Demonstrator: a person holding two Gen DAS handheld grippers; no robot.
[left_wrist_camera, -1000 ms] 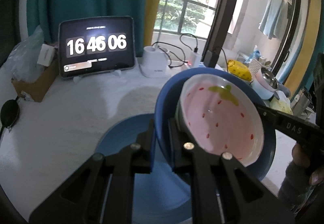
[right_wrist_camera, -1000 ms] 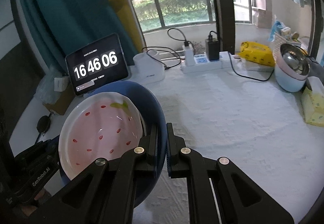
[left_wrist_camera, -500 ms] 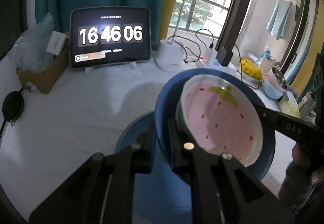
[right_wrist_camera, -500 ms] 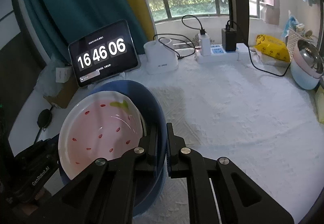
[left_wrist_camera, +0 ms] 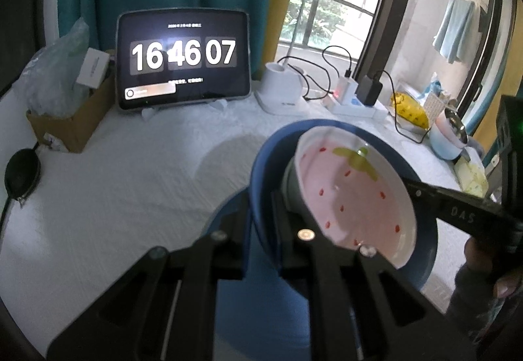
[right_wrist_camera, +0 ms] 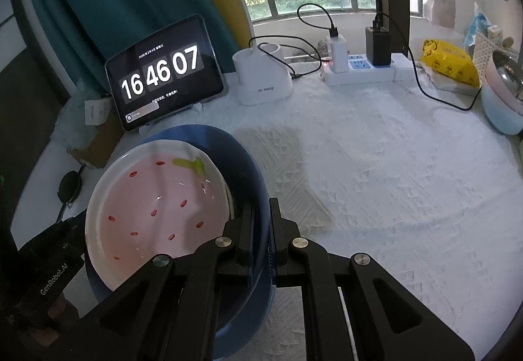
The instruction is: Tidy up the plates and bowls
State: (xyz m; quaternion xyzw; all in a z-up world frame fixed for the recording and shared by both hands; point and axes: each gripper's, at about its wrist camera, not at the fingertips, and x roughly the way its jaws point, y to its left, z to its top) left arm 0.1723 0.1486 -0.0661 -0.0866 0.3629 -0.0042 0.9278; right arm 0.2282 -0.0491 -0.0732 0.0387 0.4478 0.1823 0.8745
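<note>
Both tongs are pinched tight on the same thing: left gripper [left_wrist_camera: 261, 217] clamps one side of the blue bowl [right_wrist_camera: 248, 171] rim, right gripper [right_wrist_camera: 261, 227] clamps the opposite side, jaws nearly pressed together with only the thin wall between them. So the whole load hangs off two rim pinches.

Inside the blue bowl sits the strawberry bowl [right_wrist_camera: 157, 204], pink with red seeds, loose and leaning toward one wall, not gripped by anything. Underneath, the left view shows a blue plate [left_wrist_camera: 228, 217] on the white tablecloth [right_wrist_camera: 392, 197], and the bowl stack looks to be right over it; whether it's touching yet I can't tell.

What worries me:
- the hands tilting unevenly, so the strawberry bowl slides and clacks against the wall or tips over the rim
- one pinch slipping on glazed ceramic, so the bowl swings off the other
- landing off-centre on the plate, so it rocks when let go
- one side letting go before the base is fully seated

Clock tablet [right_wrist_camera: 163, 73] and power strip [right_wrist_camera: 362, 70] are well apart, no issue there.
</note>
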